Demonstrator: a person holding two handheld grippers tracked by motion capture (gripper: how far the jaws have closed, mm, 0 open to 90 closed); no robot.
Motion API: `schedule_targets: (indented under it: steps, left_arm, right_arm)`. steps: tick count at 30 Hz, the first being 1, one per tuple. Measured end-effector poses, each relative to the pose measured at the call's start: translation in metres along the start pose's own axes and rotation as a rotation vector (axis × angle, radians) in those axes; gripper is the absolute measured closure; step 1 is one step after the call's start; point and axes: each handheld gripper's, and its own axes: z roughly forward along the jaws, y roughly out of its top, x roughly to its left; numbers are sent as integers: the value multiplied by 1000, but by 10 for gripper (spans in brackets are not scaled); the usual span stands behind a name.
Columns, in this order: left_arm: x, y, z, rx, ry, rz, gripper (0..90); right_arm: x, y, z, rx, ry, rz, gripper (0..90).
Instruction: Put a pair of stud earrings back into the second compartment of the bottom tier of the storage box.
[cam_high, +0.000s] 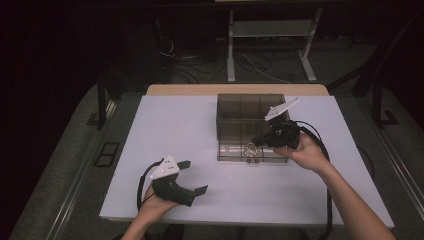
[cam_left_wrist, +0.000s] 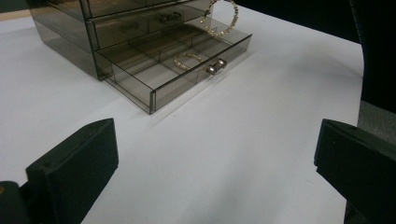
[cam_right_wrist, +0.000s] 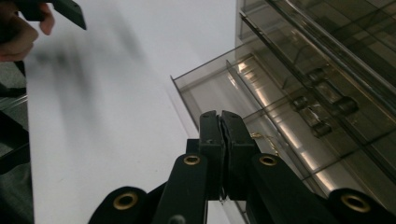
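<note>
A smoky clear drawer box (cam_high: 250, 107) stands at the back middle of the white table, its bottom drawer (cam_left_wrist: 154, 74) pulled out. My right gripper (cam_high: 256, 140) hovers over that drawer, shut on a gold beaded bangle (cam_left_wrist: 223, 16) that hangs from its tips. In the right gripper view the jaws (cam_right_wrist: 220, 116) press together above the drawer's compartments. A second gold bracelet (cam_left_wrist: 189, 59) lies in a front compartment behind the drawer's metal knob (cam_left_wrist: 215, 66). My left gripper (cam_high: 194, 176) rests low at the front left, open and holding nothing, its jaws wide apart (cam_left_wrist: 215, 154).
The table (cam_high: 165, 130) has bare white surface left of and in front of the box. The upper drawers (cam_left_wrist: 135, 25) of the box are closed. Beyond the table lie floor cables and a metal stand (cam_high: 270, 45).
</note>
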Motion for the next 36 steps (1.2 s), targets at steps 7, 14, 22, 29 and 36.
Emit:
schedule_targets:
  steps: [7,14,22,29,36]
  left_arm:
    - [1,0,-1,-2,1,-1,0]
    - [0,0,-1,-4,1,-3,0]
    - [0,0,-1,-3,0,-3,0]
    - [0,0,-1,-2,0,-2,0]
    - [0,0,-1,-5,-1,-2,0]
  right_arm:
    - [-11,-2,3,-10,-18,21,872]
    - [-20,-3,8,-4,-31,44,872]
    - [-27,-6,14,15,-58,49,872]
    - [-34,-8,21,37,-81,66,872]
    - [-38,-10,29,55,-95,74,872]
